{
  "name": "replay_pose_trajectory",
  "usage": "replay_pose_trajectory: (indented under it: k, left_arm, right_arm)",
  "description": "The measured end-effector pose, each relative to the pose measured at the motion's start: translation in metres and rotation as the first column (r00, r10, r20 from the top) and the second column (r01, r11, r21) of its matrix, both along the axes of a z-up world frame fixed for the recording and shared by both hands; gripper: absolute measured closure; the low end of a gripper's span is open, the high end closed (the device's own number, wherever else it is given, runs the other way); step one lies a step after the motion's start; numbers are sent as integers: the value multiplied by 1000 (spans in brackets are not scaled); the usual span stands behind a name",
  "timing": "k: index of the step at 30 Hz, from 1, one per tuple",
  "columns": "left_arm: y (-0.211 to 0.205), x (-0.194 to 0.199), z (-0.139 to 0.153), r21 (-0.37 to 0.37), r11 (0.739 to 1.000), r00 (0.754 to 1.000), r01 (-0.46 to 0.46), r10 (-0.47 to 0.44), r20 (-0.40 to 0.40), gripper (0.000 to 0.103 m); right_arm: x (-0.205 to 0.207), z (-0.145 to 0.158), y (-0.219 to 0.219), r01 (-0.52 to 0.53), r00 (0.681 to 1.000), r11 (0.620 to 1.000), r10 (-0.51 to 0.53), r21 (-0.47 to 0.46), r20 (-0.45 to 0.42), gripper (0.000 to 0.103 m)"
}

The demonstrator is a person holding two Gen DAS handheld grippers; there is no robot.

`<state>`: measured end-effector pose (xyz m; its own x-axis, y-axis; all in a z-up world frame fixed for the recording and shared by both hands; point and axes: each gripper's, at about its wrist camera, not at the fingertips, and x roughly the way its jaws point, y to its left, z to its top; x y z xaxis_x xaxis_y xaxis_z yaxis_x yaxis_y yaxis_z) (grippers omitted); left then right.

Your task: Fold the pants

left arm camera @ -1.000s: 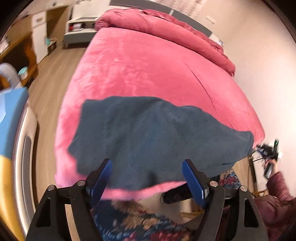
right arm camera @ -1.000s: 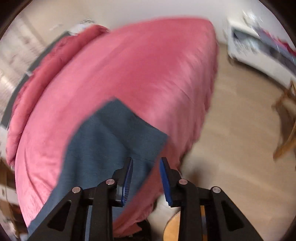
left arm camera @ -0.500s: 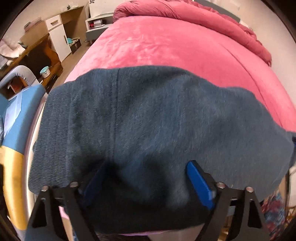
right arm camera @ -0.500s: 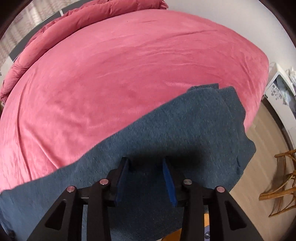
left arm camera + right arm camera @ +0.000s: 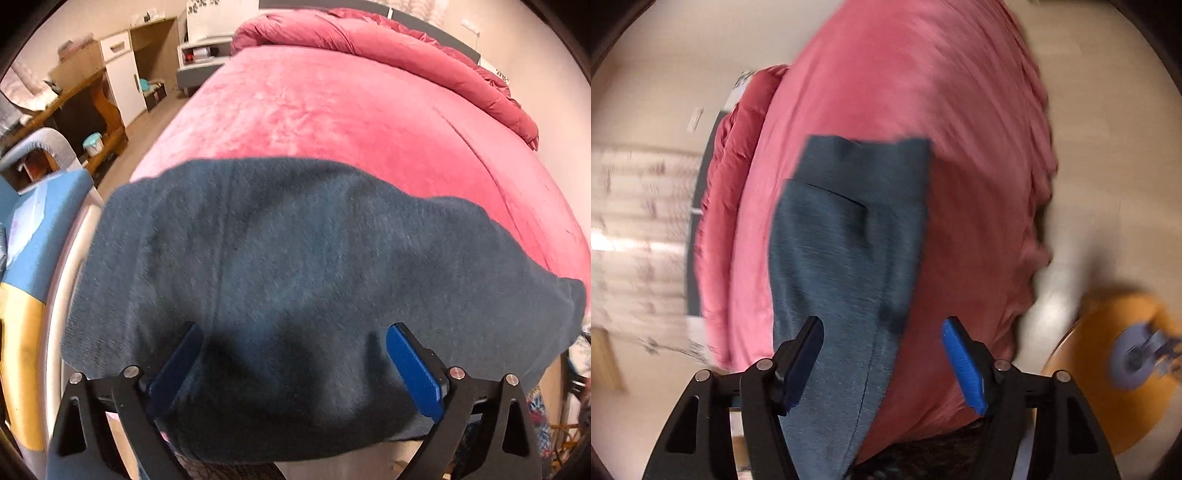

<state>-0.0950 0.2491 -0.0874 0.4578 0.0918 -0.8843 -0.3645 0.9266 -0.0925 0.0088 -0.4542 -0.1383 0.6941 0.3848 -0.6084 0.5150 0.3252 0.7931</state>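
Dark blue-grey pants (image 5: 295, 266) lie on the near end of a pink bed (image 5: 332, 110), with their near edge hanging over the bed's foot. My left gripper (image 5: 295, 354) is open, its blue pads wide apart, right over the pants' near part. In the right wrist view the pants (image 5: 849, 240) run as a long strip away from me, a pocket slit showing. My right gripper (image 5: 882, 354) is open above the strip's near end, holding nothing. This view is motion-blurred.
A rolled pink duvet (image 5: 388, 40) lies at the bed's head. Wooden furniture and a white cabinet (image 5: 122, 77) stand left of the bed. A blue and yellow object (image 5: 26, 236) is close on my left. An orange round object (image 5: 1115, 369) sits on the floor at right.
My left gripper has drawn back a little over the pants. My right gripper has opened wider, pulled away and swung, so the pants now look like a narrow strip.
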Motion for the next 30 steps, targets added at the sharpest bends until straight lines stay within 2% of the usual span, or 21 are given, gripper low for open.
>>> replay_pose_trajectory:
  k: [2,6,8,9,10,11,12,14,15,19,25,27,30]
  left_arm:
    - [-4,0,0,-10,1000,1000,-4,4,-8,2]
    - [-11,-4,3,-3,1000,1000,10,-10,-21,2]
    - [-13,-6,2,-1,1000,1000,12,-12,-28,2]
    - [-15,-6,2,-4,1000,999,14,-14,-33,2]
    - [-15,-6,1,-9,1000,999,16,-17,-38,2]
    - [-16,-6,1,-8,1000,999,16,-16,-41,2]
    - [-15,-4,-1,-6,1000,999,17,-17,-42,2]
    - [-14,-2,-2,-7,1000,999,22,-22,-38,2]
    - [-14,-3,-2,-11,1000,999,21,-21,-34,2]
    - [-9,-7,-1,-42,999,1000,15,-16,-20,2]
    - [-5,-10,6,-71,997,1000,23,-22,13,2]
    - [-3,-12,10,-90,996,999,24,-21,37,2]
    - [2,-15,16,-94,995,998,16,-10,60,2]
  right_arm:
    - [8,-17,5,24,999,997,-26,69,23,34]
    - [13,-30,-5,71,996,992,-77,107,47,34]
    - [25,-32,-3,59,995,990,-68,125,69,34]
    - [28,-30,-3,39,996,992,-48,120,72,38]
    - [33,-27,1,9,998,995,-15,98,65,57]
    - [37,-20,6,-15,999,999,13,48,43,59]
    - [41,-11,10,-41,999,999,41,-8,28,67]
    - [41,5,9,-70,997,996,72,-62,22,87]
    - [38,12,10,-79,996,994,82,-76,35,91]
    - [34,56,17,-161,975,975,181,-150,132,94]
    - [52,112,46,-216,940,963,250,-164,233,94]
    - [61,131,67,-258,914,950,299,-175,274,94]
    - [78,164,117,-357,846,909,412,-215,338,94]
